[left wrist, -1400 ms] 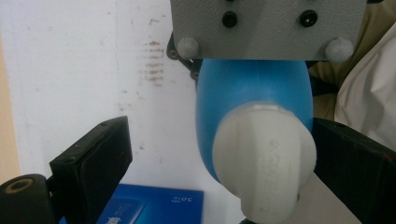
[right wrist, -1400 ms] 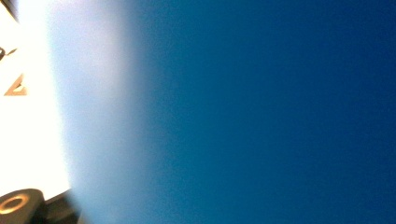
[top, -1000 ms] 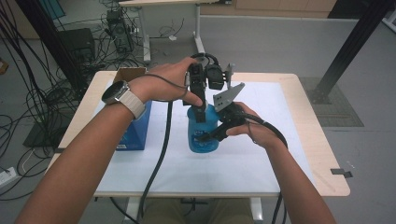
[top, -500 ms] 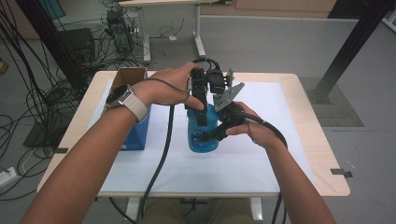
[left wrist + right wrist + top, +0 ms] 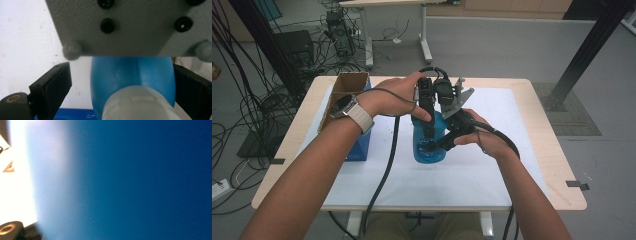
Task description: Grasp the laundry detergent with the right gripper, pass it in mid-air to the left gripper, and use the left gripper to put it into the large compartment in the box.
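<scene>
We see the blue bottle point(image 5: 428, 142) upright mid-surface point(image 5: 492, 170). Our right tongs point(image 5: 436, 146) grip its side. Our left tongs point(image 5: 428, 131), around its white cap point(image 5: 140, 105), have just been closing, pads still apart from it.

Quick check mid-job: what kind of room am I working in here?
Most likely a lab or workshop test area, not a home. The light wooden table stands on a bare grey floor, loose cables lie beside it, and a black metal frame post rises nearby.
</scene>
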